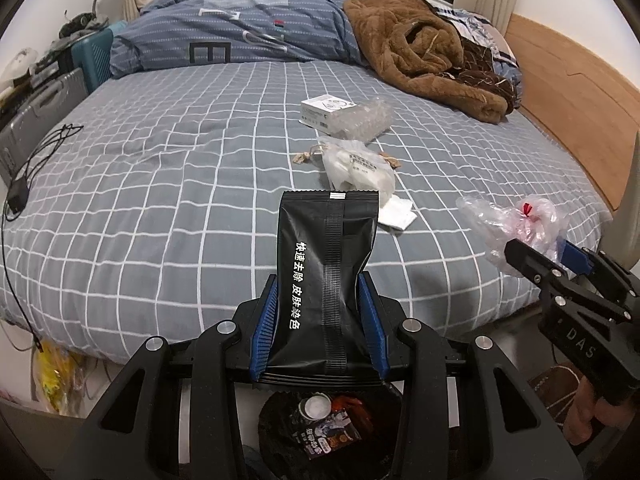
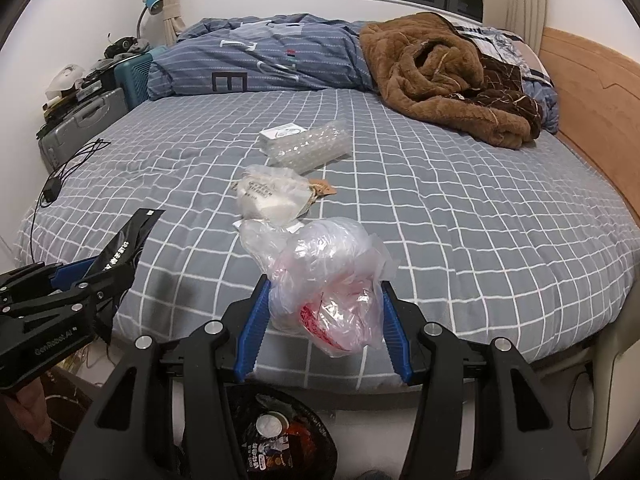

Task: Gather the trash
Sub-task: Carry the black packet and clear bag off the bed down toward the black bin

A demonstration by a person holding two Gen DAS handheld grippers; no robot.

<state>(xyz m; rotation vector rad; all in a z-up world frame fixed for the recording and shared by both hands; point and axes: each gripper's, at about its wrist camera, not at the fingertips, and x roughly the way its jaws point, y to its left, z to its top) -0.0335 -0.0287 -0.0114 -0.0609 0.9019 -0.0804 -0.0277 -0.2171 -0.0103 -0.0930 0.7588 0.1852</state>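
My left gripper (image 1: 320, 300) is shut on a black foil pouch (image 1: 326, 256) with white Chinese lettering, held upright over the bed's near edge; it also shows in the right wrist view (image 2: 120, 252). My right gripper (image 2: 324, 300) is shut on a crumpled clear plastic bag (image 2: 328, 280) with red print; it also shows in the left wrist view (image 1: 516, 224). A black trash bag (image 1: 332, 428) with trash in it sits on the floor below both grippers, also in the right wrist view (image 2: 280, 440). On the bed lie a white plastic packet (image 2: 272, 196), a bubble wrap piece (image 2: 312, 148), a small white box (image 1: 324, 110) and a white tissue (image 1: 396, 214).
The grey checked bed (image 1: 160, 184) has a folded duvet (image 1: 240, 36) and a brown fleece blanket (image 1: 424, 52) at the back. A black cable (image 1: 36, 160) lies at the left edge. Suitcases (image 1: 44, 100) stand left. A wooden headboard (image 1: 568, 88) runs along the right.
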